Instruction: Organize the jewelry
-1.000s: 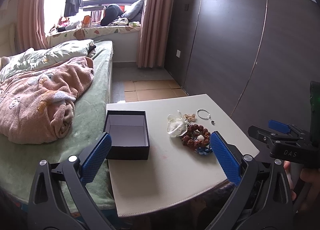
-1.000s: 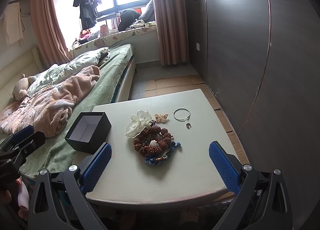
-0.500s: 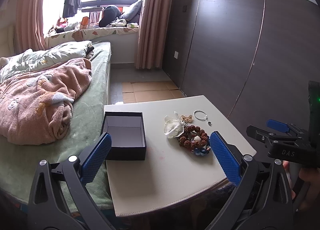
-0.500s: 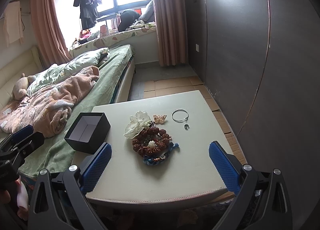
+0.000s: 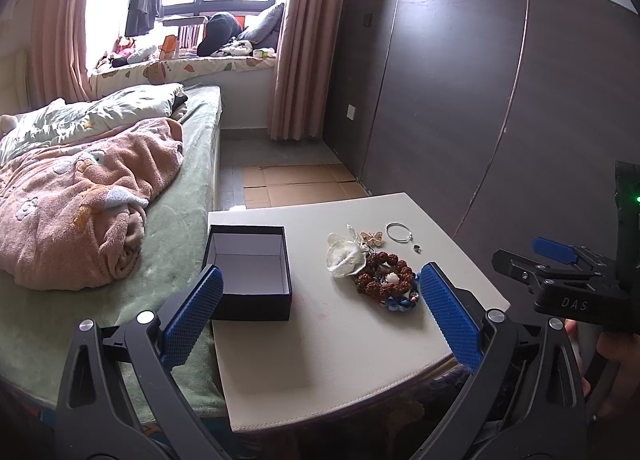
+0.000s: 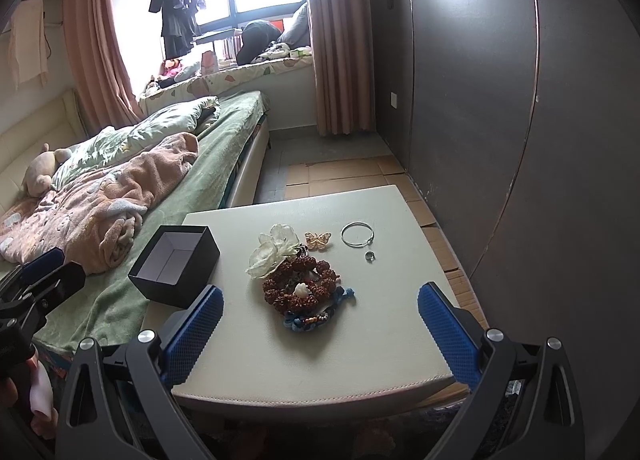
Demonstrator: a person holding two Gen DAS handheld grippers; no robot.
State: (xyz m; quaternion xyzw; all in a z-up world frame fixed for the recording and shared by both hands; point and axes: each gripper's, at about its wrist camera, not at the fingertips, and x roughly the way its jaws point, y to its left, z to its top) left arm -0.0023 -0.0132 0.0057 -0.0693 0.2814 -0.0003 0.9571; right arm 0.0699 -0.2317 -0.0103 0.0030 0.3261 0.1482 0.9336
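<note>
Both spread wide, gripping nothing: left hand-held gripper (image 5: 320, 320) and right hand-held gripper (image 6: 320, 336) hover at the tabletop (image 6: 360, 348) near edge. Beyond them, brown bead bracelet (image 6: 300, 286), white flower (image 6: 274, 248), butterfly brooch (image 6: 318, 239), silver bangle (image 6: 357, 234). Open black box (image 6: 174, 266) sits left.

White table (image 6: 360, 360) beside bed: open black box (image 6: 174, 266) at left edge; flower (image 6: 272, 250), brown bead bracelet (image 6: 300, 288), blue cord, butterfly (image 6: 318, 239), bangle (image 6: 357, 235), poss. ring (image 6: 369, 257).
</note>
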